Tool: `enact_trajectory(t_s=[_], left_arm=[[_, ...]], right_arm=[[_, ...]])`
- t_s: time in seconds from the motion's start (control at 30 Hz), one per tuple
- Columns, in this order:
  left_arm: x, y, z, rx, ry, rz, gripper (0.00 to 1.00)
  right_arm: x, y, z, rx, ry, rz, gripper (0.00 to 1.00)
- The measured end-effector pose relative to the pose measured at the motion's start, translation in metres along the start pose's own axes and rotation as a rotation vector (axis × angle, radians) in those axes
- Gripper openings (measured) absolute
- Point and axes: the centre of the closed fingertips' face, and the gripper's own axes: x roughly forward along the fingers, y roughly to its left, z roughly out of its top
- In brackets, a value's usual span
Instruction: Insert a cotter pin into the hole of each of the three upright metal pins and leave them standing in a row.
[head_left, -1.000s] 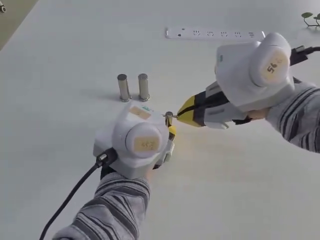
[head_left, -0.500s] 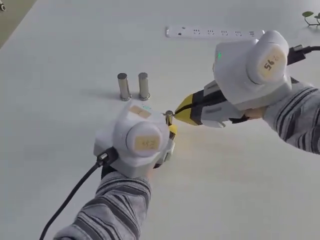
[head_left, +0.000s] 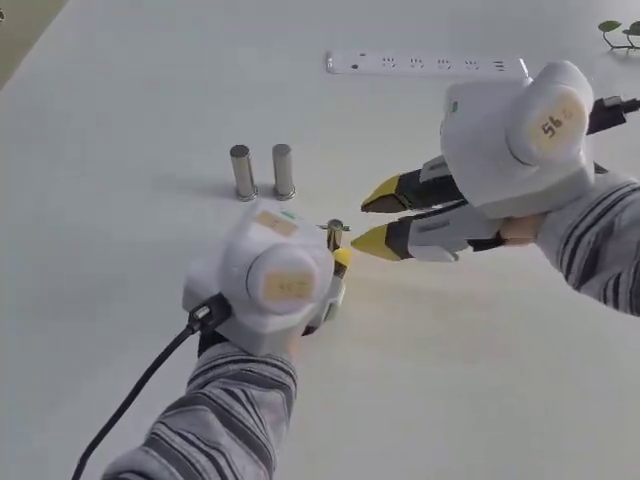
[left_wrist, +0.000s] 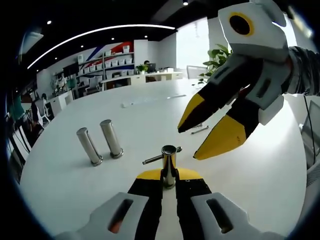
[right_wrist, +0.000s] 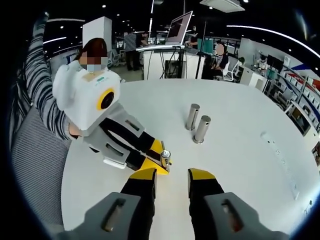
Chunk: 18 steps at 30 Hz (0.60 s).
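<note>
Jaws: left gripper (left_wrist: 169, 181) clamps metal pin (left_wrist: 169, 162); right gripper (head_left: 362, 224) gapes.
Risk: jerky release could topple it, dislodging cotter pin (left_wrist: 154, 159).

We see a plain white table (head_left: 480, 380). A white power strip (head_left: 425, 65) lies flat on its far part. Nearer us than the strip and off to its left, a metal pin (head_left: 241, 172) and a second pin (head_left: 284, 170) stand upright, just beside each other but apart. A third pin (head_left: 335, 236) stands nearer still. Between it and the strip lies a thin metal piece (left_wrist: 200, 129), too small to name.
</note>
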Motion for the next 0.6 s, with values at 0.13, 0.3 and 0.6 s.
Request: enact_trajectory(t_s=[0.13,0.3,0.6], left_arm=[[0.001,0.000,0.001,0.002,0.005,-0.012,0.05],[-0.001,0.009,0.005,0.000,-0.002,-0.012,0.05],[-0.004,0.037,0.007,0.003,0.002,0.023,0.05]], right_arm=[[-0.007,-0.006,-0.005,0.040,-0.007,-0.028,0.24],[-0.015,-0.013,-0.009,0.107,-0.035,-0.057,0.26],[-0.018,-0.013,-0.010,0.166,-0.055,-0.084,0.30]])
